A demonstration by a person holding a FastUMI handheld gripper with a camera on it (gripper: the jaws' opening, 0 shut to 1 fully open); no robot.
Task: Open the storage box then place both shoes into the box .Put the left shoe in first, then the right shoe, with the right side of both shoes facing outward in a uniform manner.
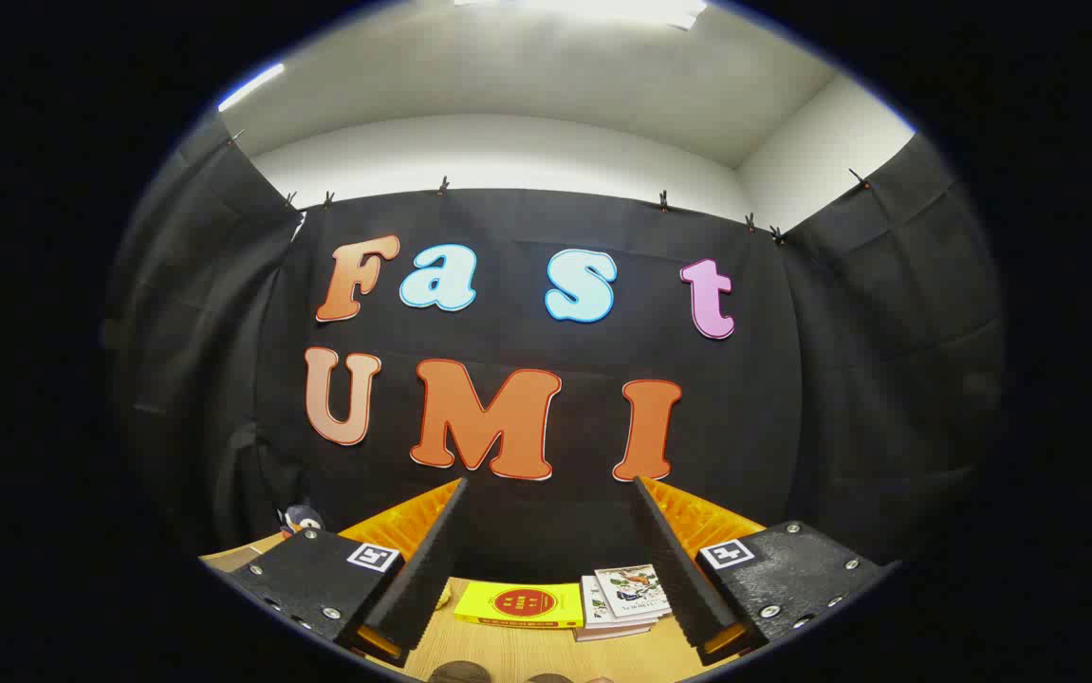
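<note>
Far left, beyond the left finger, small dark plush-like toy with an orange spot (300, 519) sitting at the back edge of the light wooden tabletop (546, 655), against the black cloth booth wall (792, 427); too small to identify further. Hand-held gripper (550, 489) raised and pointing level toward the wall, fingers spread wide apart, released, nothing between them. Left finger (422, 560) angled inward and upward, square black-and-white marker tag (373, 557) on its mount. Between the fingers, lower down on the table: flat yellow rectangular book with a red round emblem (520, 604), lying flat near the wall. Just right of it, touching or nearly so, short stack of white booklets with illustrated covers (626, 599), top one tilted slightly, partly hidden behind the right finger (674, 560). Matching marker tag (729, 554) on the right mount. At the nearest table edge, between the fingers, two dark rounded shapes (460, 673) barely visible, cut off; possibly the shoes, cannot tell. Storage box location cannot be told from this view. Above the cloth wall, white room wall and ceiling (527, 85) with a bright light strip.
</note>
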